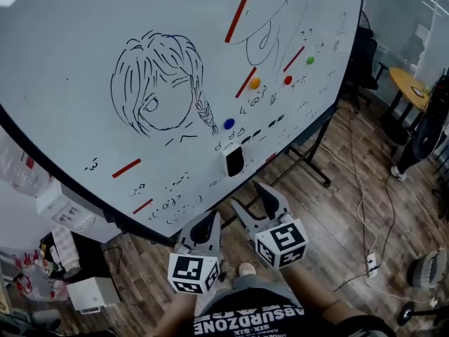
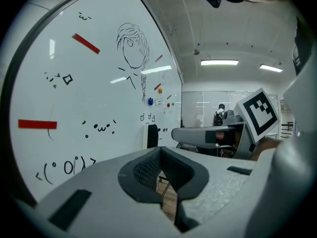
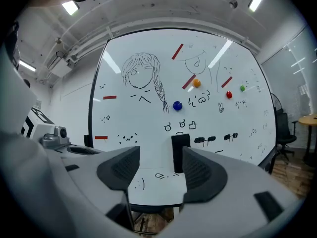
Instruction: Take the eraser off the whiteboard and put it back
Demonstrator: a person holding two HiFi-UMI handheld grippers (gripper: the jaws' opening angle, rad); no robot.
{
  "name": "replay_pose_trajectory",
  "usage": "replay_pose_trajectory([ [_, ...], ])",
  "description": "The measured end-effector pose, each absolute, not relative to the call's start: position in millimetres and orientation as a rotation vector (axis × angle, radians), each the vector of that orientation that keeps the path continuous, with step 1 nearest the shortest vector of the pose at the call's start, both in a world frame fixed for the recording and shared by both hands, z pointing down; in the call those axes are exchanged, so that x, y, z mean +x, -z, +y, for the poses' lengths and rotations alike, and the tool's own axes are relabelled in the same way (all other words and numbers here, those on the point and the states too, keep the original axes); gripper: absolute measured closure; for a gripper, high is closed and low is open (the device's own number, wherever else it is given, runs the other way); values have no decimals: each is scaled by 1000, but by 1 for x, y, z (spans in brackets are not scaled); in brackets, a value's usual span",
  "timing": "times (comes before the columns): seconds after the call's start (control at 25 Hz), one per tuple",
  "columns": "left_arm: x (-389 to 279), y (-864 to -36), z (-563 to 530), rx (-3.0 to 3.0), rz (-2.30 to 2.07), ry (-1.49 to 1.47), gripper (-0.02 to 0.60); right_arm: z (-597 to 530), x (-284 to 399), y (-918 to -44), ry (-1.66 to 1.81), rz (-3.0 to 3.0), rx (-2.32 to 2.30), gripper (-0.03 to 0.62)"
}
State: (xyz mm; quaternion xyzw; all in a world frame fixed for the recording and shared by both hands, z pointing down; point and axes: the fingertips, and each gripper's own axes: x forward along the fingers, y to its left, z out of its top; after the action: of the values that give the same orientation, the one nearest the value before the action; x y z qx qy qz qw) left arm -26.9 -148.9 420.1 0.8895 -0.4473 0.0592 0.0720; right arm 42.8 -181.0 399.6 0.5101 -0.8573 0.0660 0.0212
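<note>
The black eraser [image 1: 233, 161] sticks upright on the lower part of the whiteboard [image 1: 84, 62], below a blue magnet [image 1: 229, 124]. My right gripper [image 1: 252, 199] is open and hangs just below the eraser, apart from it. In the right gripper view the eraser [image 3: 180, 152] shows beyond the gap between the jaws of the right gripper [image 3: 161, 170], nearer the right pad. My left gripper [image 1: 206, 225] is lower and to the left, shut and holding nothing. In the left gripper view the eraser [image 2: 152, 136] stands far ahead of the left gripper [image 2: 163, 177].
Drawings, red strips [image 1: 239, 10] and orange [image 1: 255, 83], red [image 1: 287, 80] and green [image 1: 310, 60] magnets cover the board. Its stand legs [image 1: 309, 161] rest on a wood floor with a cable and power strip [image 1: 370, 262]. A round table [image 1: 410, 86] stands right; boxes [image 1: 88, 293] lie left.
</note>
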Motion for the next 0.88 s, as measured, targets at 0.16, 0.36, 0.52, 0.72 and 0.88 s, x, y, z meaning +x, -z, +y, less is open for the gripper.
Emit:
replay_pose_trajectory([
  [0.16,-22,-420,-156,2671,-1358,-178,577,-195,45,-405,-202,-2654,1563,345],
  [0.36,-17,-427,-164,2660,-1368,-189,577,-214,49,-414,-203,-2642,1549,345],
  [0.52,-17,-431,-170,2641,-1389,-192,577,-228,49,-420,-201,-2640,1528,345],
  [0.72,-20,-434,-180,2623,-1414,-198,577,-242,46,-426,-202,-2638,1506,345],
  [0.88,-22,-435,-189,2610,-1432,-200,577,-254,45,-428,-193,-2632,1497,345],
])
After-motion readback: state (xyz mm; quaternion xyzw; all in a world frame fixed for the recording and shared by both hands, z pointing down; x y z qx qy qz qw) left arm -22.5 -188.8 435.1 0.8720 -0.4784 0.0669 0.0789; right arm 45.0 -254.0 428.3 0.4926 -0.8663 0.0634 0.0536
